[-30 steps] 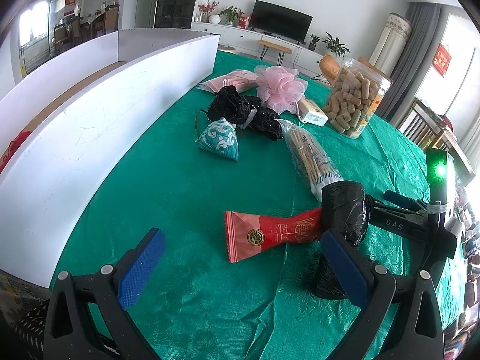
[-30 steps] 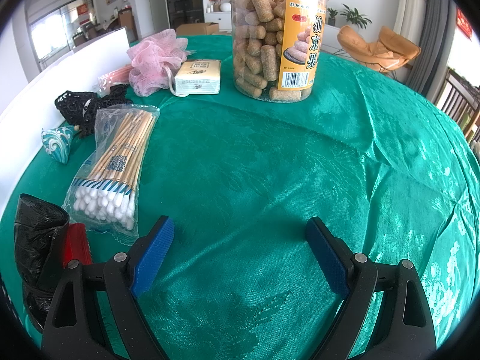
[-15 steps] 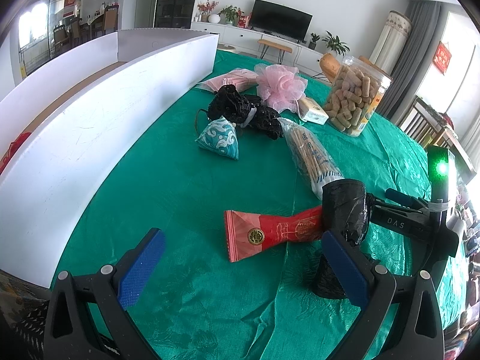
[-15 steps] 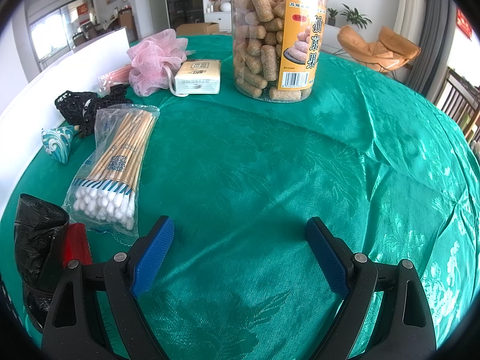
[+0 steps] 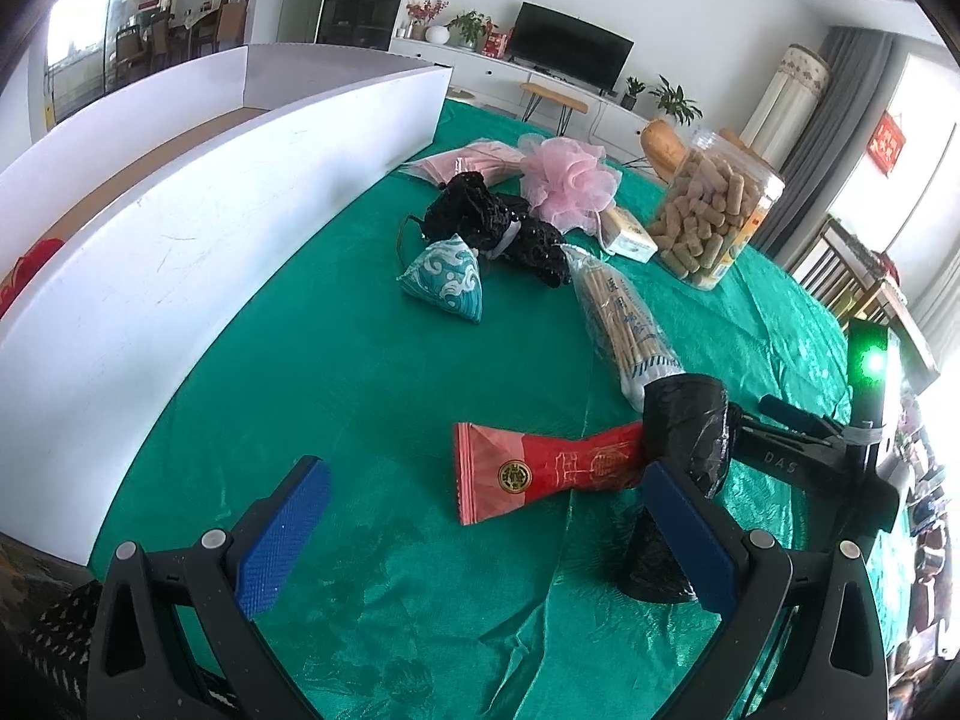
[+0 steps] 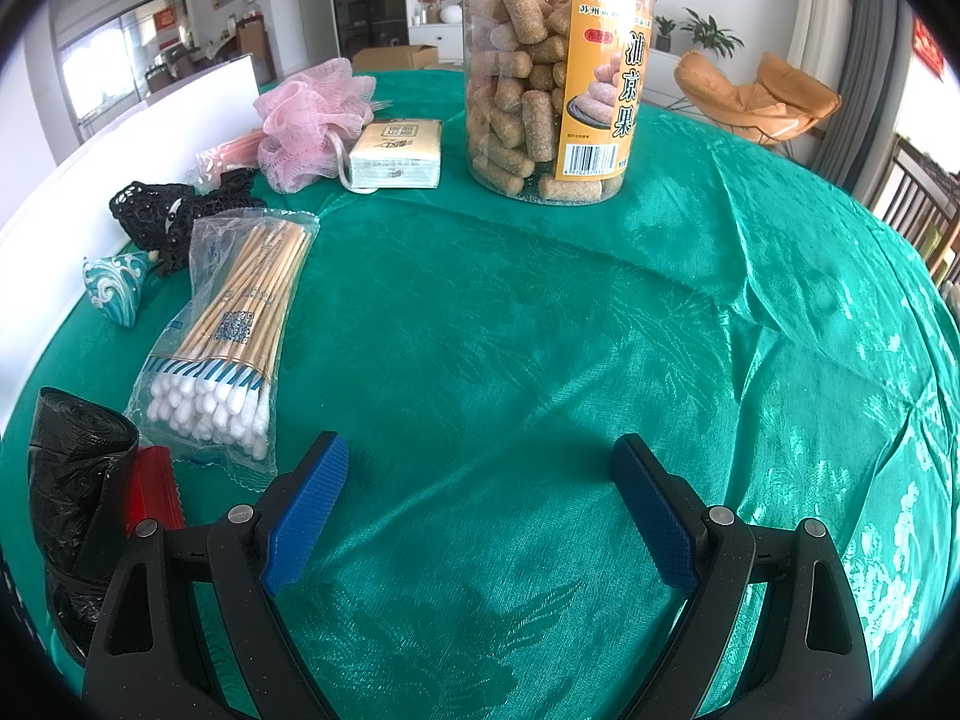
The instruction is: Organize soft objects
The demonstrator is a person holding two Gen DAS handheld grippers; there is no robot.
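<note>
Left gripper (image 5: 480, 531) spread wide, empty. Red packet (image 5: 543, 471) just ahead on the green cloth (image 5: 336, 372), right end under black bag roll (image 5: 684, 426): light, crinkly, slippery (pinch mid-body). Right gripper (image 6: 480, 507) also spread, empty.

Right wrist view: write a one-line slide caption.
Open right gripper above green tablecloth, facing cotton swabs, pink loofah, tissue pack, snack jar.

Black tongs (image 5: 486, 534), blue ribbed pads (image 5: 282, 534)
</note>
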